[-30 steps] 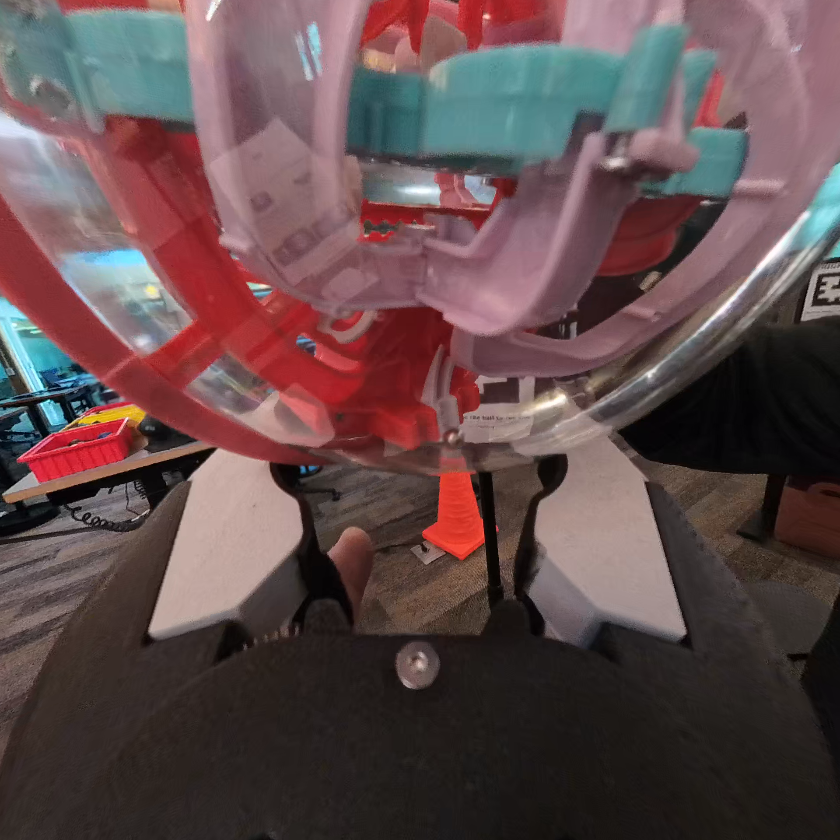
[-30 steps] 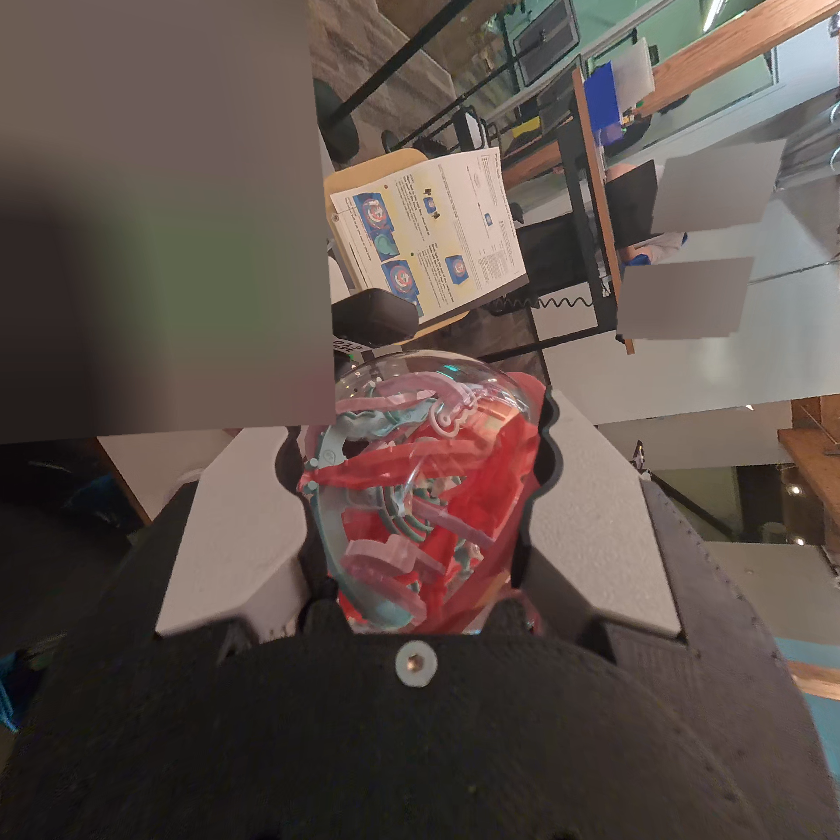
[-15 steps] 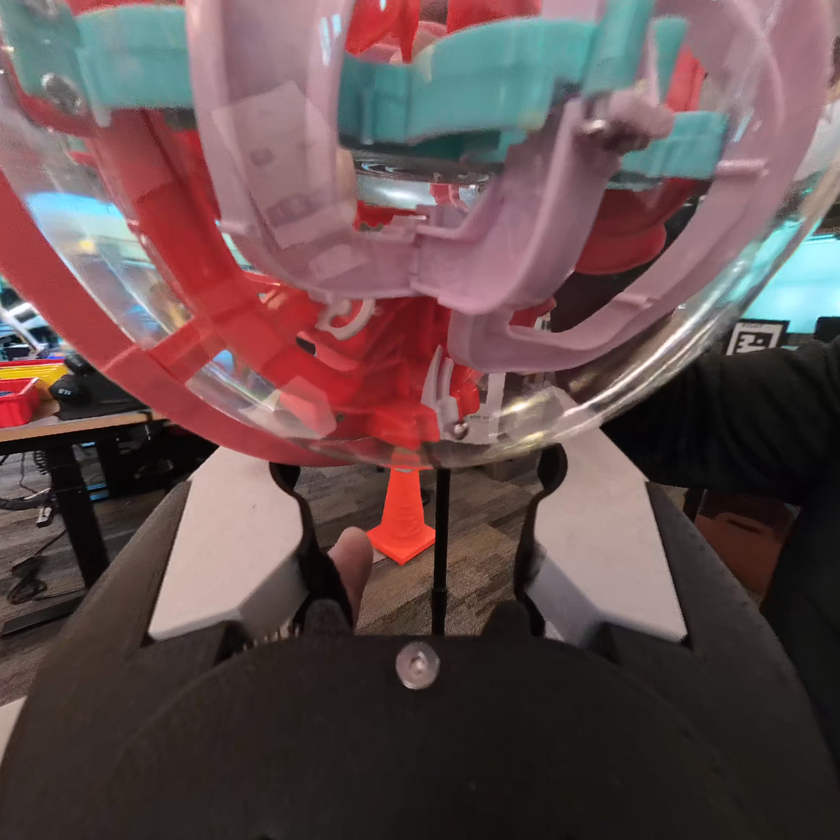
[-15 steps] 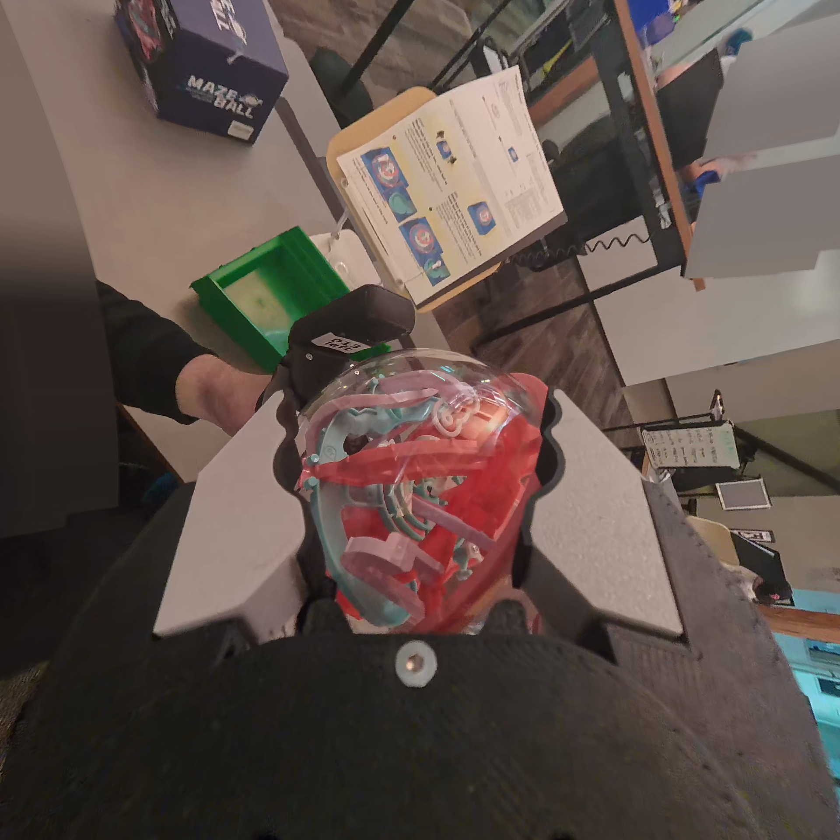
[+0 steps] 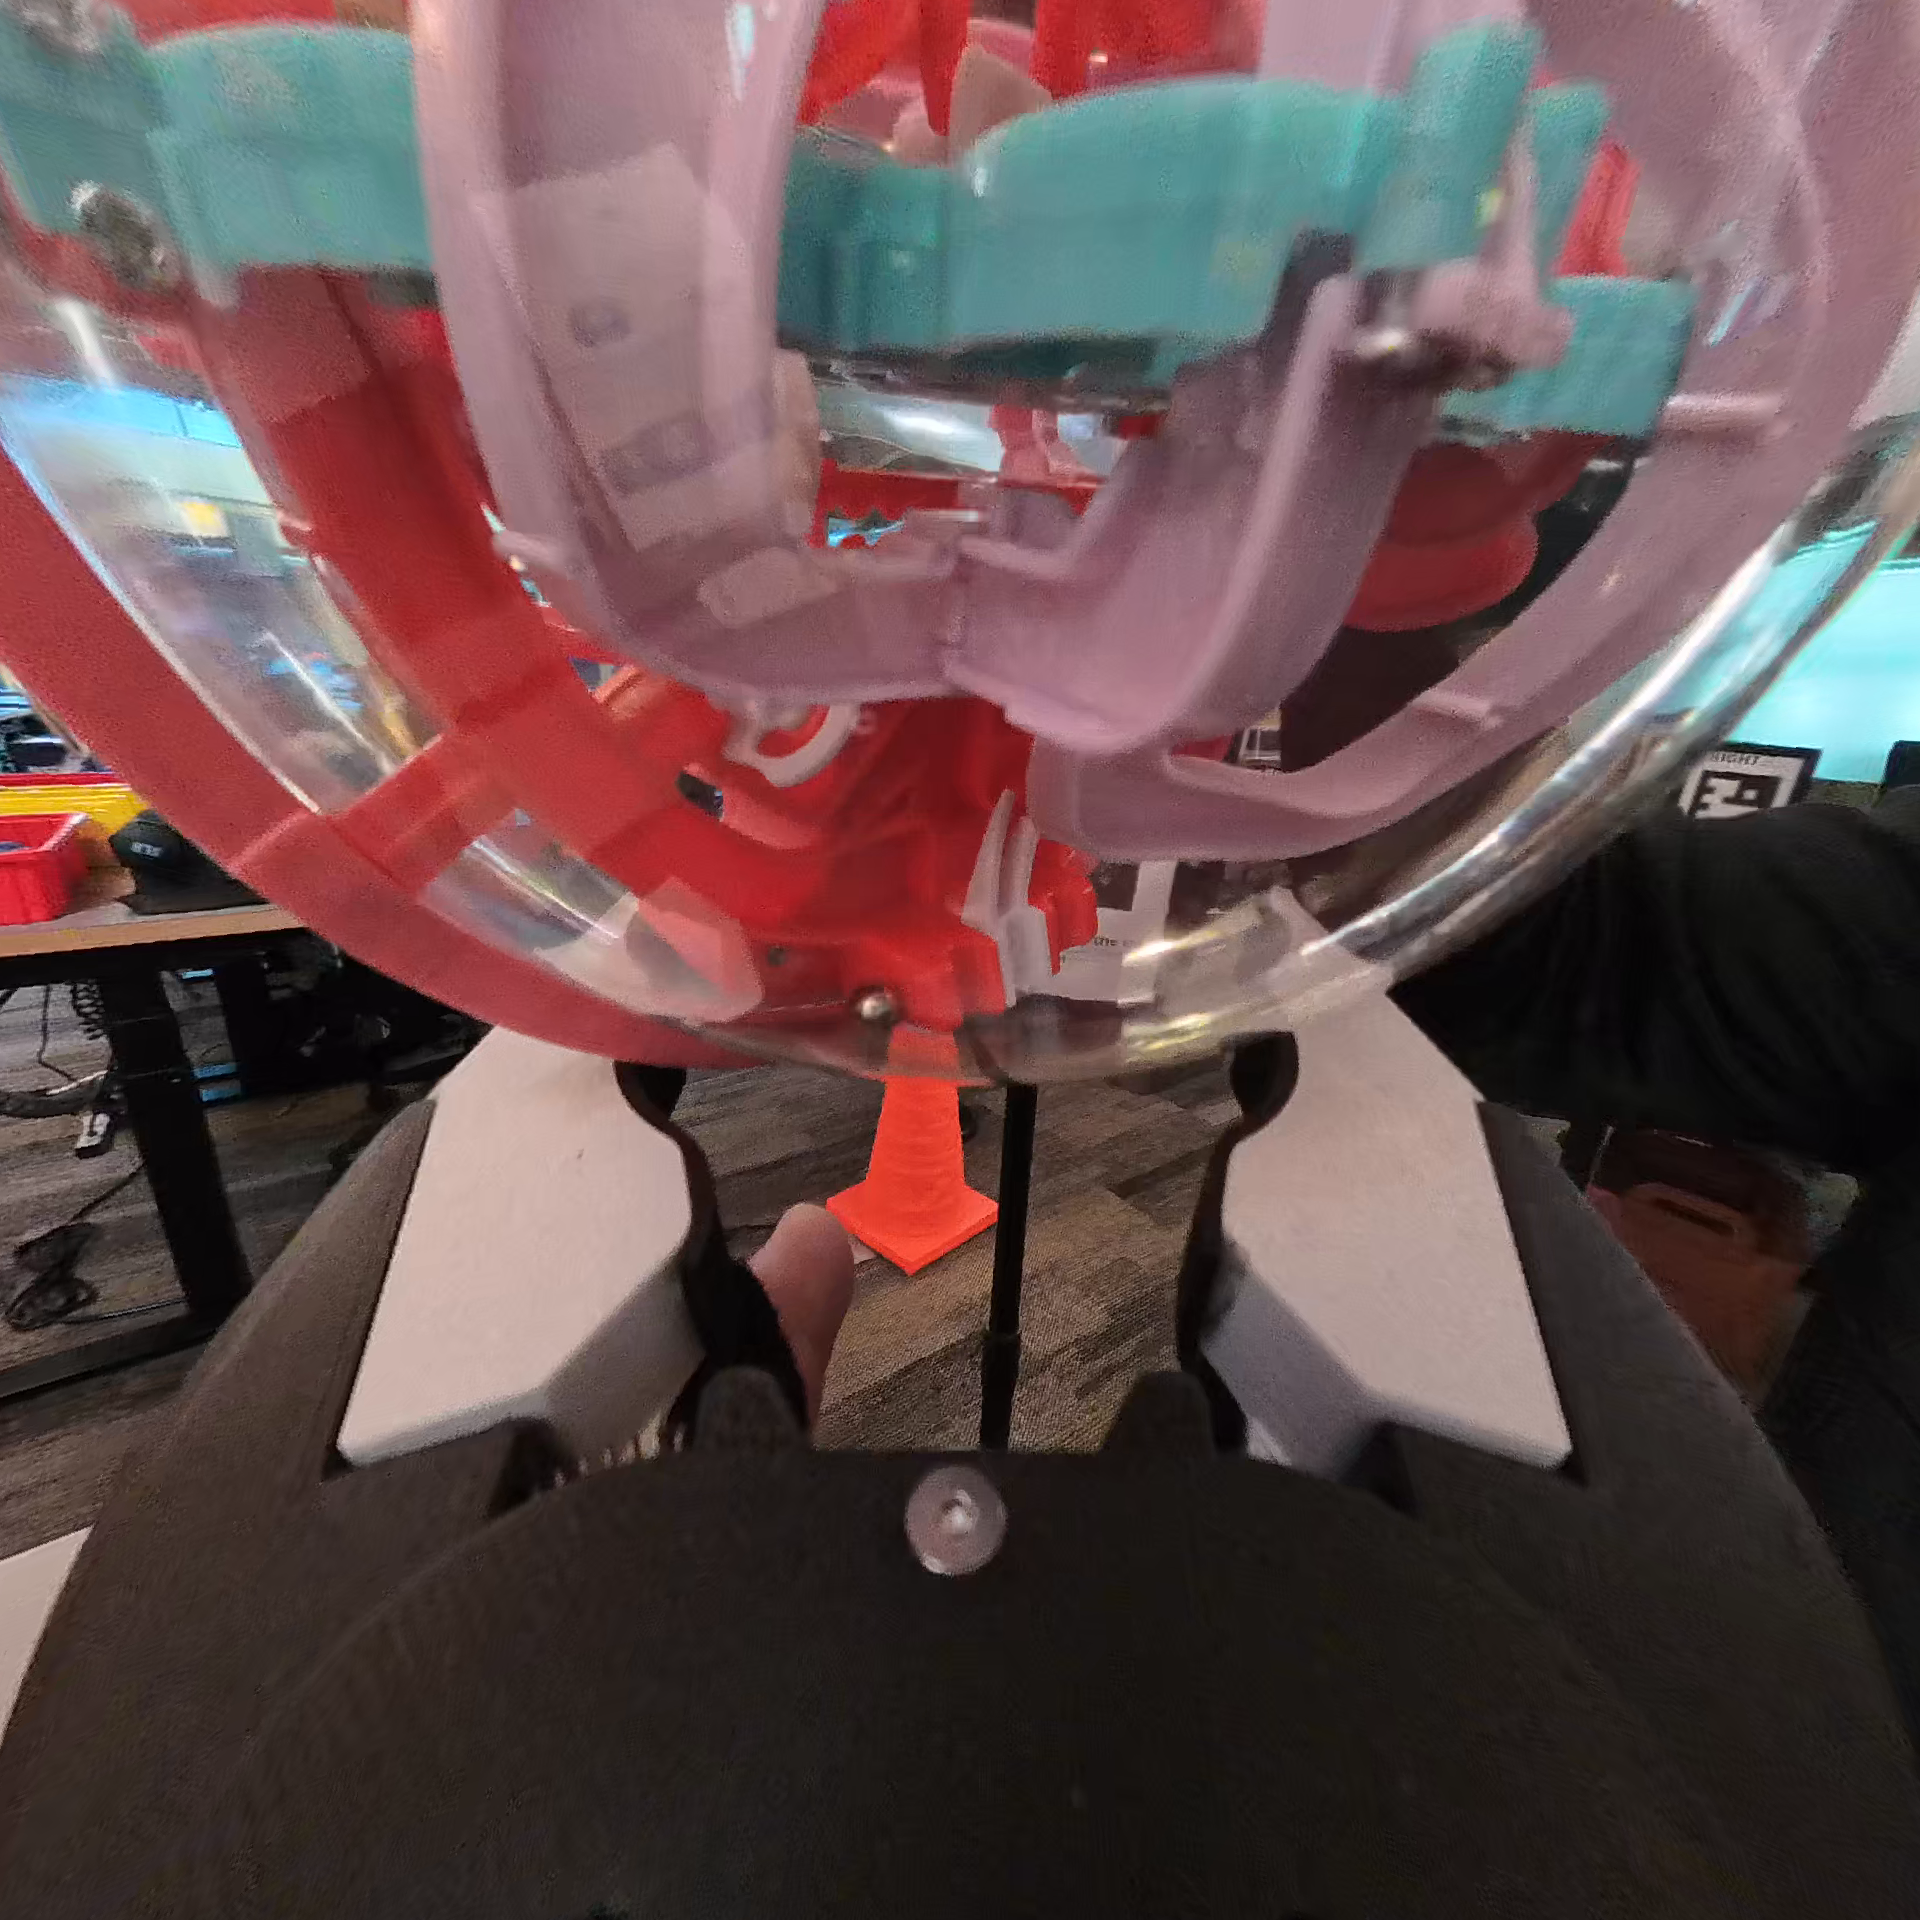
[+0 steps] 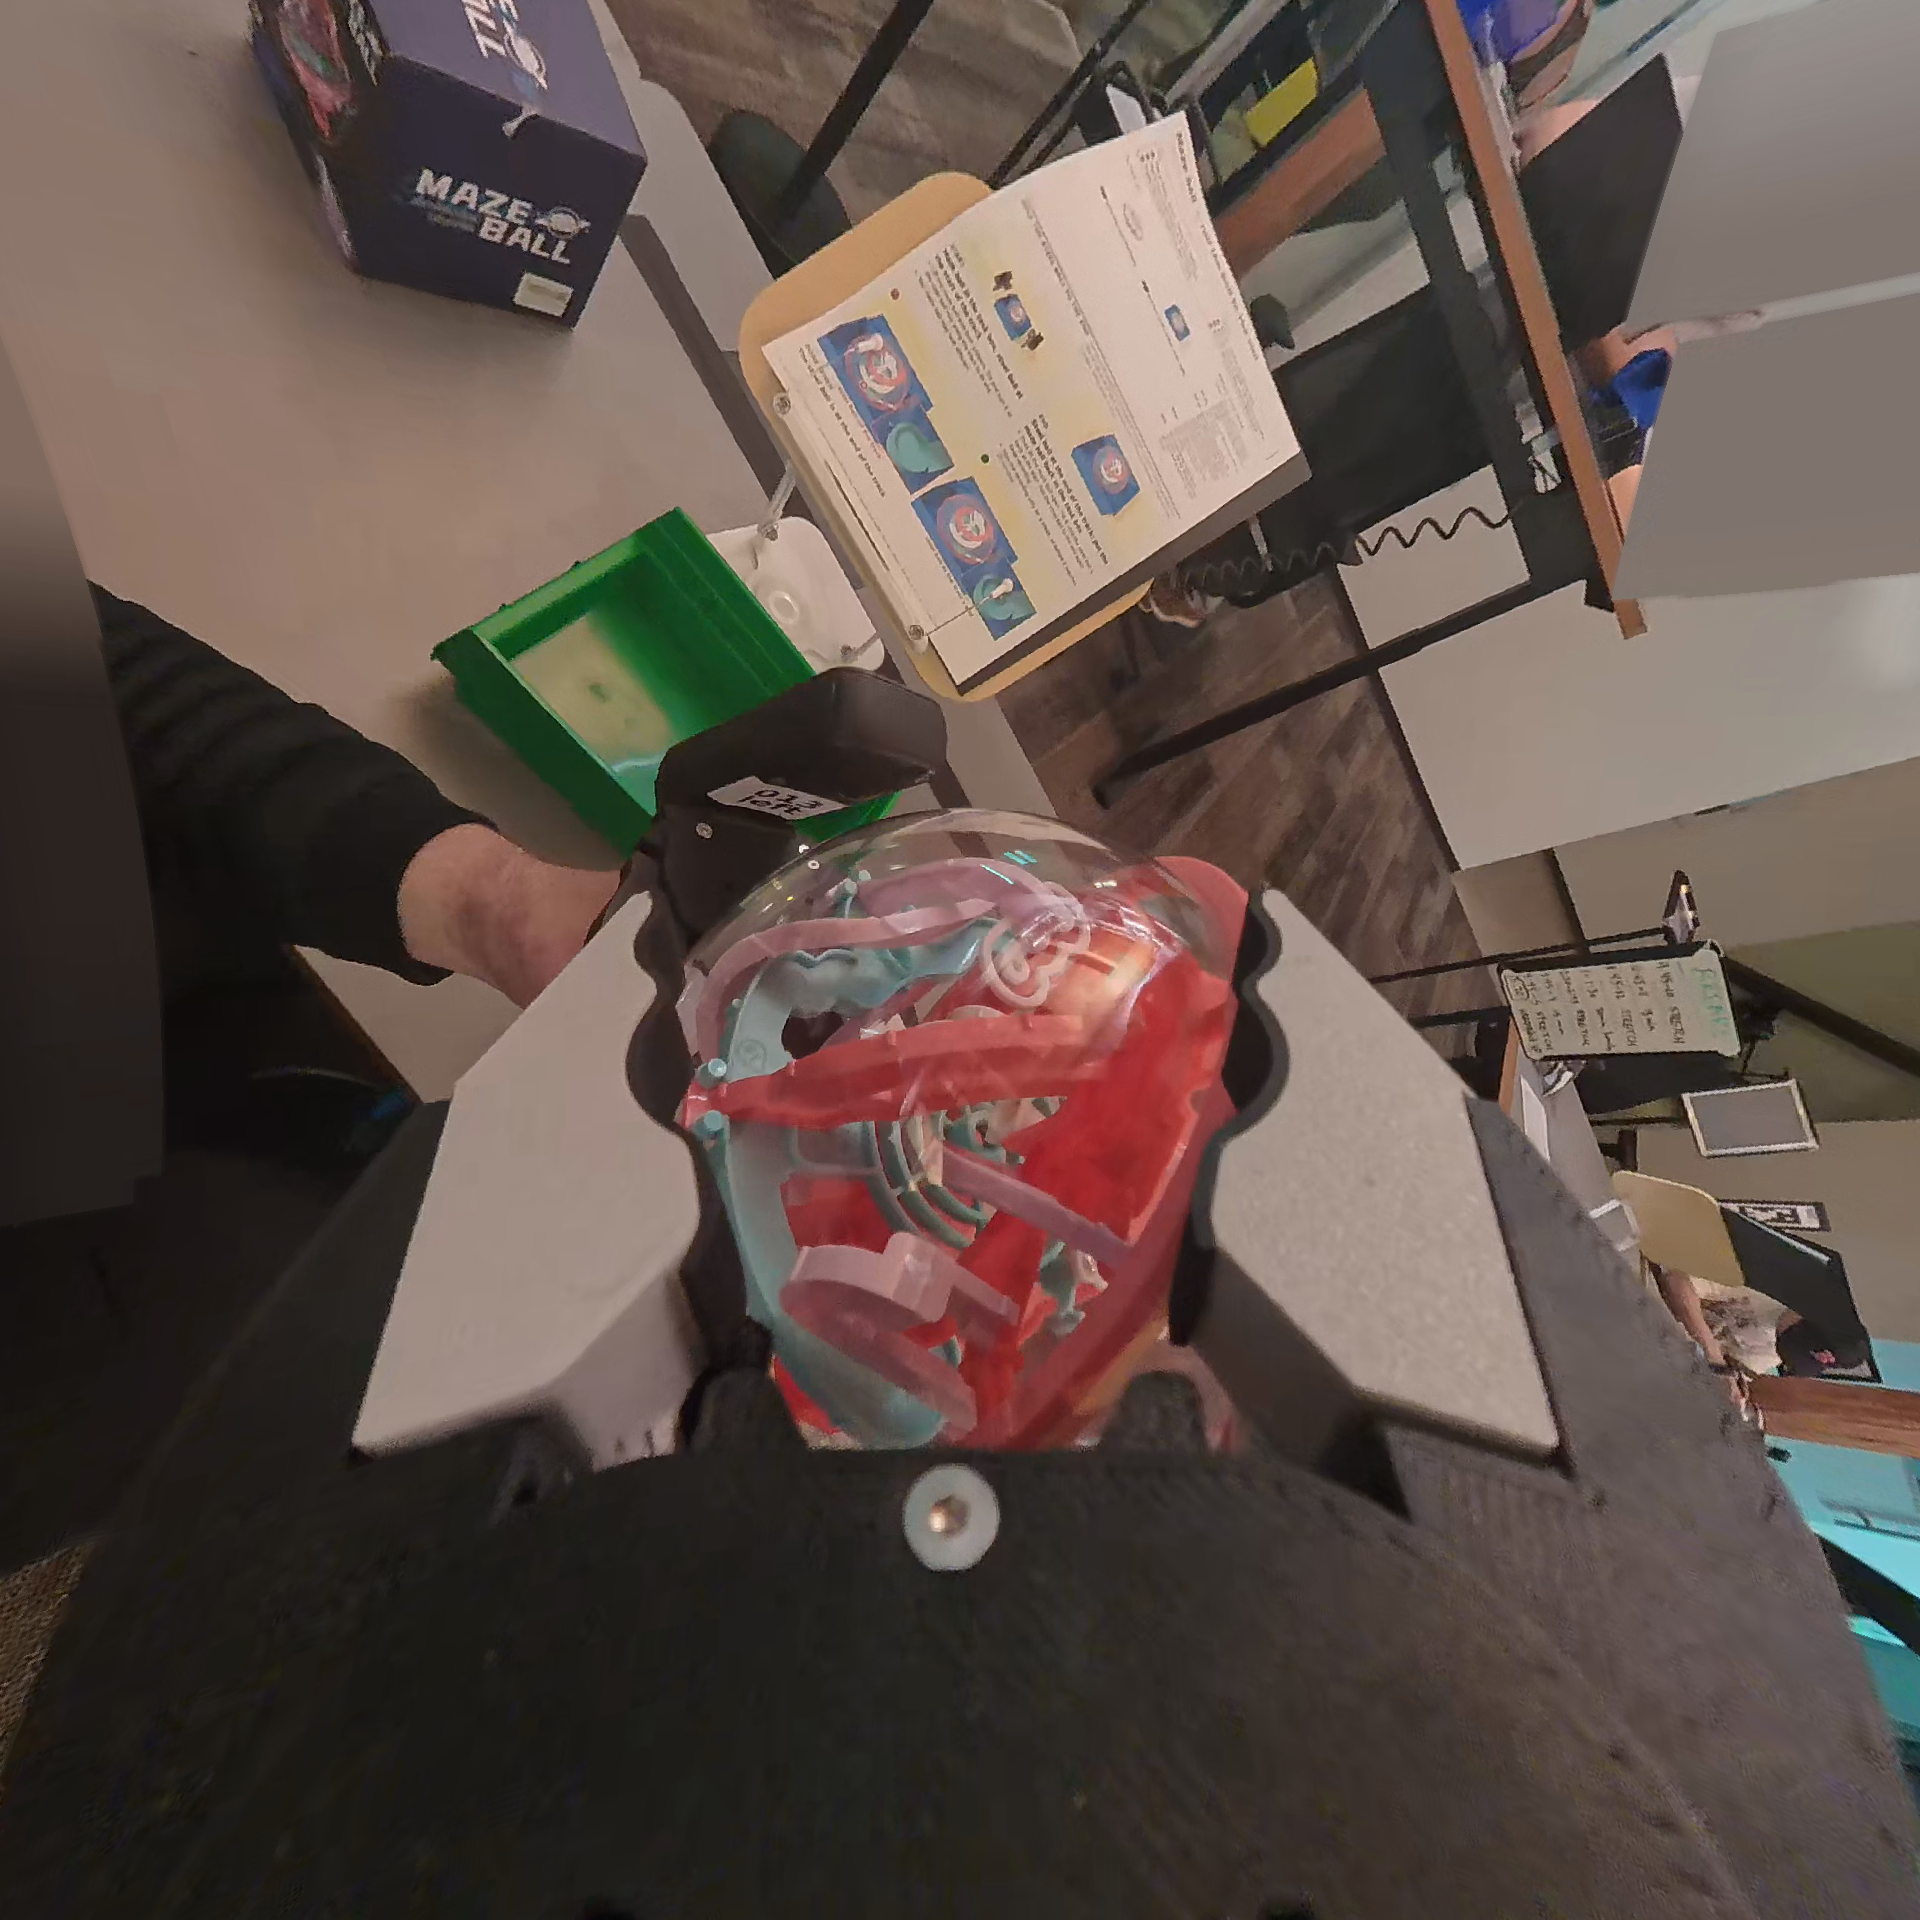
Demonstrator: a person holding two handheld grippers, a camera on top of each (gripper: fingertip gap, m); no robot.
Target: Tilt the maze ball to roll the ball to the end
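Observation:
The maze ball [image 6: 966, 1122] is a clear sphere with red, teal and pink tracks inside. My right gripper [image 6: 951, 935] is shut on it, one finger on each side, holding it in the air. In the left wrist view the maze ball [image 5: 935, 520] fills the upper half. A small steel ball [image 5: 876, 1004] sits at the bottom of the sphere by a red track. My left gripper [image 5: 954, 1075] stands open below it, fingertips against the sphere's underside and nothing between them. The left gripper [image 6: 790, 769] also shows behind the sphere in the right wrist view.
A grey table [image 6: 260, 416] holds a dark blue box [image 6: 447, 156] and a green bin [image 6: 623, 665]. A printed sheet on a clipboard stand [image 6: 1039, 416] is beside it. A person's hand [image 6: 488, 914] holds the left gripper. An orange cone [image 5: 914, 1174] stands on the floor.
The right gripper has turned with the maze ball, so the table, box and green bin came into view. The small steel ball has shifted a little left along the sphere's bottom.

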